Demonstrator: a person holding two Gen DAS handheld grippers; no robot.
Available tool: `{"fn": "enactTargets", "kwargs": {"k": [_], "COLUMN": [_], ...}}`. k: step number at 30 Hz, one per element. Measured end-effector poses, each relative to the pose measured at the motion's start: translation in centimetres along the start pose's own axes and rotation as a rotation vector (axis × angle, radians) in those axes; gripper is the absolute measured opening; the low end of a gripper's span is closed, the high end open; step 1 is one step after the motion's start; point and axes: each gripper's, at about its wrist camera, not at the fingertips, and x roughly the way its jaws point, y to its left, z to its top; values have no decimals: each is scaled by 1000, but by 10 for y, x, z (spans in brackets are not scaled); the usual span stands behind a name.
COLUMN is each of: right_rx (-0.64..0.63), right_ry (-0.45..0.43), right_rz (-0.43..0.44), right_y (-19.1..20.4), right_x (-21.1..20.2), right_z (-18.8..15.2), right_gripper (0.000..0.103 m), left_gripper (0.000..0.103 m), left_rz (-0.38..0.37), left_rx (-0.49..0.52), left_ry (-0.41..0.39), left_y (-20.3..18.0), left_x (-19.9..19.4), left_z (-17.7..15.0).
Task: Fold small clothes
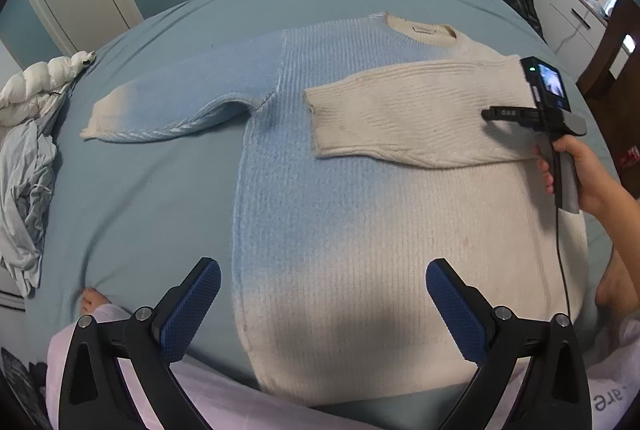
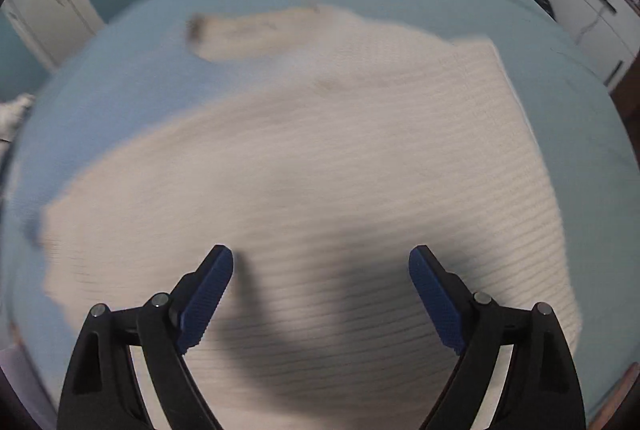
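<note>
Currently lying flat on a bed with a blue sheet: one ribbed knit sweater, shading from pale blue on one side to cream on the other, cream collar pointing toward the far wall. One sleeve, cream, is lying folded across the chest; the other sleeve, blue with a cream cuff, is stretching out sideways on the sheet. Faint brownish marks are showing on the cream knit, though they may be only shadow in this view.

Left gripper: hovering over the hem, blue pads spread wide, gripping nothing.

Right gripper: hanging above the cream half, jaws standing wide apart with nothing between them; its own view is blurring. A hand is holding its handle at the sweater's edge.

A crumpled heap of white and grey bedding is sitting at the sheet's side.
</note>
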Motion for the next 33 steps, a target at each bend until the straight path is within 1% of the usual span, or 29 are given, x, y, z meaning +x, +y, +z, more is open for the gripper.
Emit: {"fn": "enactTargets", "kwargs": {"k": [1, 3, 4, 5, 6, 8, 9, 10, 12, 14, 15, 16, 17, 18, 19, 20, 21, 22, 23, 24, 25, 26, 27, 28, 29, 30, 31, 32, 33], "right_rx": [-10, -22, -15, 8, 42, 99, 133, 154, 182, 196, 214, 254, 282, 324, 341, 345, 338, 327, 313, 297, 283, 268, 273, 305, 389, 441, 481, 498, 496], "right_ry": [23, -24, -30, -66, -131, -203, -208, -195, -149, -123, -115, -110, -108, -99, -88, -78, -75, -71, -64, -59, -73, -97, -134, -160, -190, -204, -213, -210, -194], "right_rz": [32, 90, 105, 103, 58, -27, -77, -100, -94, -76, -58, -18, 15, 82, 122, 129, 107, 92, 102, 94, 79, 75, 51, 31, 28, 20, 13, 22, 19], "right_y": [-4, -3, -5, -17, -22, -34, -44, -51, -63, -83, -85, -88, -97, -108, -111, -104, -100, -95, -90, -94, -95, -92, -93, -97, -107, -112, -114, -113, -108], "right_x": [12, 3, -3, -13, -25, -38, -40, -38, -31, -30, -28, -26, -26, -26, -23, -20, -15, -12, -6, -1, -1, -3, -8, -10, -12, -12, -10, -7, -5], "right_z": [-4, -5, -4, -2, 0, 5, 9, 13, 26, 38, 47, 55, 59, 66, 72, 77, 80, 84, 87, 89, 91, 92, 92, 90, 85, 82, 78, 76, 76], "right_gripper": [98, 98, 97, 97, 97, 97, 97, 97, 96, 87, 75, 68, 68, 68, 68, 68, 68, 52, 34, 22, 16, 15, 14, 13, 13, 14, 17, 23, 35], "left_gripper": [103, 103, 103, 103, 103, 103, 103, 103, 103, 103, 103, 103, 103, 103, 103, 103, 103, 103, 103, 103, 103, 103, 103, 103, 103, 103, 103, 103, 103], "left_rz": [-2, -8, -6, -4, -3, 0, 3, 5, 11, 13, 13, 13, 8, 6, 8, 9, 9, 9, 9, 8, 6, 4, 3, 3, 6, 7, 6, 1, 0], "left_rx": [-3, -7, -7, -6, -7, -7, -4, -1, 3, 1, -2, -6, -11, -14, -15, -15, -16, -18, -20, -25, -30, -32, -38, -39, -40, -39, -38, -37, -36], "left_ry": [4, 9, 8, 8, 9, 12, 13, 15, 19, 25, 30, 34, 41, 44, 47, 49, 53, 58, 61, 68, 72, 73, 74, 75, 76, 78, 79, 75, 68], "left_y": [0, 1, 1, 1, 1, 0, 0, -1, -1, 0, 1, 3, 5, 7, 8, 9, 11, 13, 14, 16, 18, 19, 20, 21, 22, 22, 22, 22, 23], "left_x": [1, 2, 2, 2, 2, 3, 4, 4, 6, 7, 9, 10, 12, 13, 15, 16, 17, 19, 21, 23, 24, 24, 25, 25, 26, 26, 26, 24, 22], "left_z": [0, -1, -1, 0, 0, 0, 0, 0, -1, -1, -1, -1, -1, -1, -2, -2, -2, -3, -3, -3, -4, -4, -4, -5, -5, -5, -5, -5, -5]}}
